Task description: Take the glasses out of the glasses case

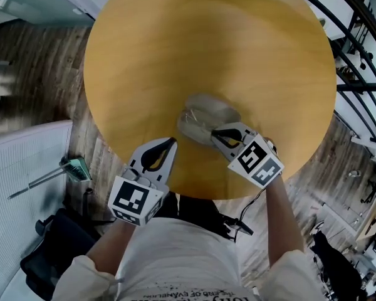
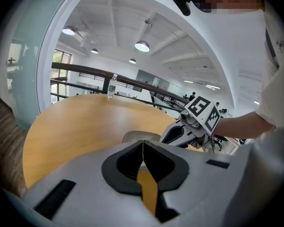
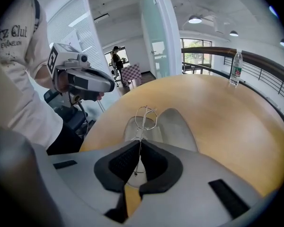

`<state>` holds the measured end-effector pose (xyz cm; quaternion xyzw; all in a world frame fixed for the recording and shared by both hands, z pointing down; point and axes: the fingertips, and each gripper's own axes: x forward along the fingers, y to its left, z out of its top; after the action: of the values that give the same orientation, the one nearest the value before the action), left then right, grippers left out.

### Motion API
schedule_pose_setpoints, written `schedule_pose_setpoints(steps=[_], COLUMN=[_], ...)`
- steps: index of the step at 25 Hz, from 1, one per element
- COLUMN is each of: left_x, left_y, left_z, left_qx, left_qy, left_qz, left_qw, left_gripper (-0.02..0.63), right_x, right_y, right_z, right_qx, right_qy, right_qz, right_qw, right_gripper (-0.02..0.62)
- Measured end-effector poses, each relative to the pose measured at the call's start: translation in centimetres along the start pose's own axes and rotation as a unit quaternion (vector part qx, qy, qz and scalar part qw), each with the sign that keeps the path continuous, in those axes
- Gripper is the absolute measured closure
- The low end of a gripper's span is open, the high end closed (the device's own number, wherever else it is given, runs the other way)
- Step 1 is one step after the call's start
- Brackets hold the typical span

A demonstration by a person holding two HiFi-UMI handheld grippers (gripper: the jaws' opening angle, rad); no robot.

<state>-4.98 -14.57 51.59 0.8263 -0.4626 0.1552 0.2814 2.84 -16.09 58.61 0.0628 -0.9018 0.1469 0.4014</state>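
A grey glasses case (image 1: 203, 119) lies open on the round wooden table (image 1: 175, 55), near its front edge. My right gripper (image 1: 214, 134) is shut on thin wire-framed glasses (image 3: 145, 118), whose lenses stick out past the jaws over the open case (image 3: 168, 126). My left gripper (image 1: 170, 143) is shut on nothing and hovers at the table's front edge, left of the case. In the left gripper view only a sliver of the case (image 2: 139, 136) shows, with the right gripper (image 2: 173, 135) beside it.
A clear water bottle (image 3: 235, 69) stands at the table's far rim by a dark railing (image 2: 128, 82). Wooden floor, a white panel (image 1: 25, 187) and a dark bag (image 1: 50, 249) lie to the left below the table. The person's body is close to the table's front edge.
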Motion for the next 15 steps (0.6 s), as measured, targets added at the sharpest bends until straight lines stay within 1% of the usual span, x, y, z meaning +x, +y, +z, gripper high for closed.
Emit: schedule_pose_setpoints(steps=[9, 13, 15], left_x=[-3.7, -5.6, -6.5], left_y=[-1.7, -3.2, -4.1], left_z=[2.0, 2.4, 2.6], left_qx=[0.026, 0.032, 0.042], left_qy=[-0.022, -0.03, -0.032], left_qz=[-0.008, -0.021, -0.028], left_qw=[0.9994, 0.9988, 0.9982], left_gripper=[0.581, 0.581, 0.581], right_x=[-4.0, -6.4, -7.8], right_y=[2.5, 4.1, 4.9], right_z=[2.2, 3.1, 3.9], right_qx=[0.039, 0.041, 0.039], right_qy=[-0.059, -0.077, -0.088], right_qz=[-0.031, -0.05, -0.063], right_qw=[0.997, 0.995, 0.993], right_gripper=[0.561, 0.561, 0.561])
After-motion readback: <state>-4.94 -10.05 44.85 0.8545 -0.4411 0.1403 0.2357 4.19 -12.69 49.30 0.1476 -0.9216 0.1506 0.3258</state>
